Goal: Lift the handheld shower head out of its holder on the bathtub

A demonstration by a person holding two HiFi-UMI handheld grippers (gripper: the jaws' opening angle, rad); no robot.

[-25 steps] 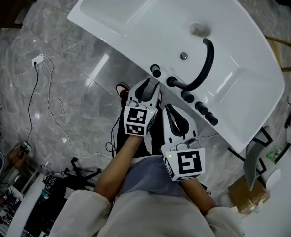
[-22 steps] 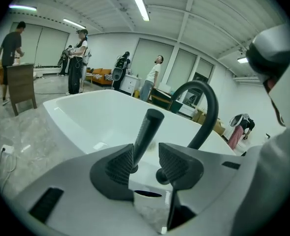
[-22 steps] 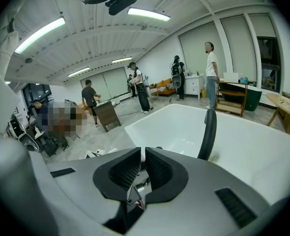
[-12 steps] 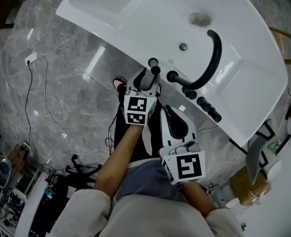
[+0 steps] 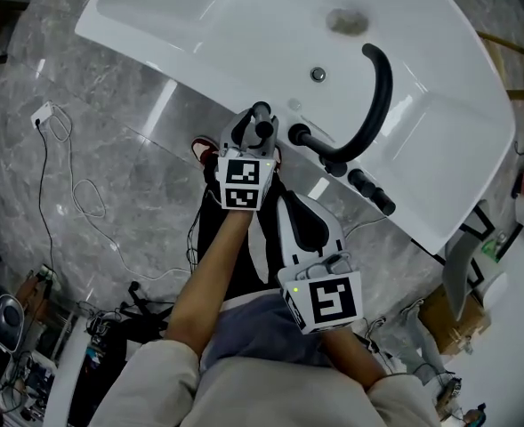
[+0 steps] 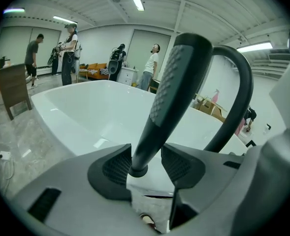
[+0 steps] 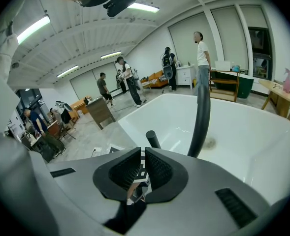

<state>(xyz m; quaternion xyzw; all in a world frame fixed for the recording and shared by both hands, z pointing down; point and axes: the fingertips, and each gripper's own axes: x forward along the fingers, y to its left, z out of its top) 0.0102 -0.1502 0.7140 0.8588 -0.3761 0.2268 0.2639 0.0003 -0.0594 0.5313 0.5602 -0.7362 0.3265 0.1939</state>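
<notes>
Left tongs (image 6: pixel 147 163) are opening, the shower head (image 6: pixel 177 90) standing upright between their pads on the bathtub (image 5: pixel 199 34) rim. Right tongs (image 7: pixel 141 168), at five o'clock from them in the head view, are pressed together, empty.

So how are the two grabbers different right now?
The left gripper is opening its jaws, with the shower head handle between them; the right gripper has its jaws almost together, nothing between. The left gripper is at the bathtub rim; the right gripper hangs back from it. Both carry a marker cube.
</notes>
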